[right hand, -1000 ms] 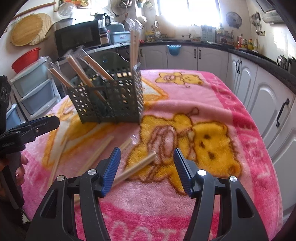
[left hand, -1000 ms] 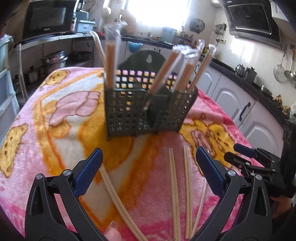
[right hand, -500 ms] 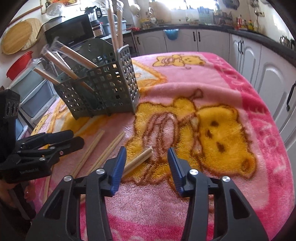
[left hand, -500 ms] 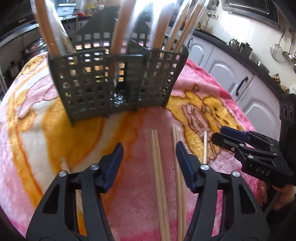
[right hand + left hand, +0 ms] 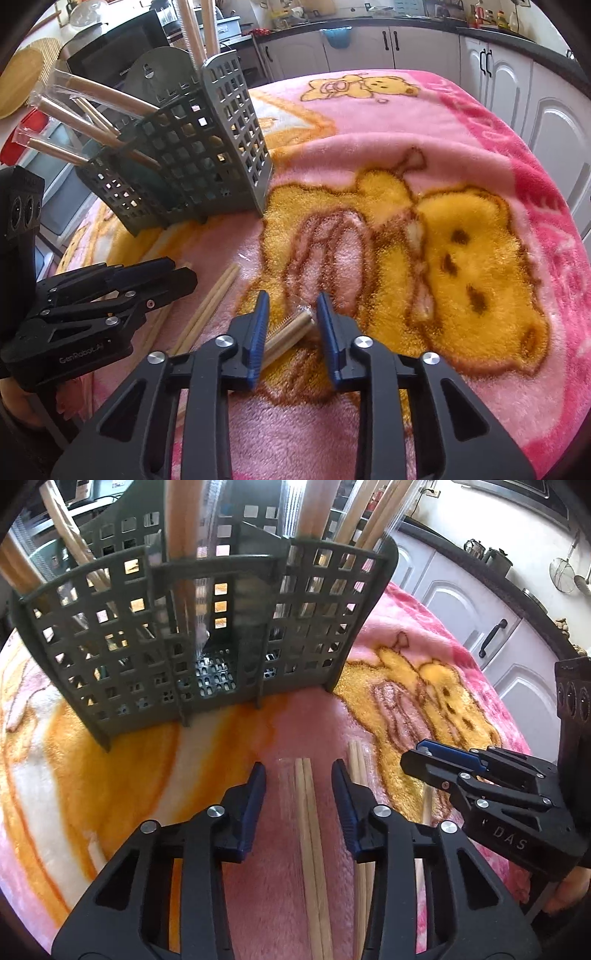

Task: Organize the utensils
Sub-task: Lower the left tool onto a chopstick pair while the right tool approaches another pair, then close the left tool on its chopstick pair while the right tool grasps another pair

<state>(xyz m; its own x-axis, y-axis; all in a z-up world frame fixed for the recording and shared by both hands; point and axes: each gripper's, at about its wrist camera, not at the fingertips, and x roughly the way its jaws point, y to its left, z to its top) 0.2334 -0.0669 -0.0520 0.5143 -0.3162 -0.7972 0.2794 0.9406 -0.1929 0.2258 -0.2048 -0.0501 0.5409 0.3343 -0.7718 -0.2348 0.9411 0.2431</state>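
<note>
Both tools are set for a pick-up, neither yet gripping. The left tool (image 5: 298,775) is spread, its blue pads straddling a wrapped pair of chopsticks (image 5: 308,823) that lies flat on the pink blanket (image 5: 424,701) covering the tabletop, pointing toward the grey lattice caddy (image 5: 207,627). A second pair (image 5: 360,775) lies just beside the left tool's outer finger, on the side of the right tool.

The right tool (image 5: 291,314) is also spread, narrowly, with the end of another wrapped pair (image 5: 291,332) lying between its pads; whether a pad touches the wrapper I cannot tell. More loose pairs (image 5: 210,302) lie between the two tools.

The caddy stands upright toward the far side of the tabletop, already holding several wrapped pairs that lean out of its compartments.

The step in hand looks like a double grasp of loose chopsticks. Next, each tool needs to drop until its pads flank the sticks at blanket level, then press together squarely across the pair, since the slick wrapper and soft pile could let them roll or slip. Then lift, tip upright and lower into a compartment.
</note>
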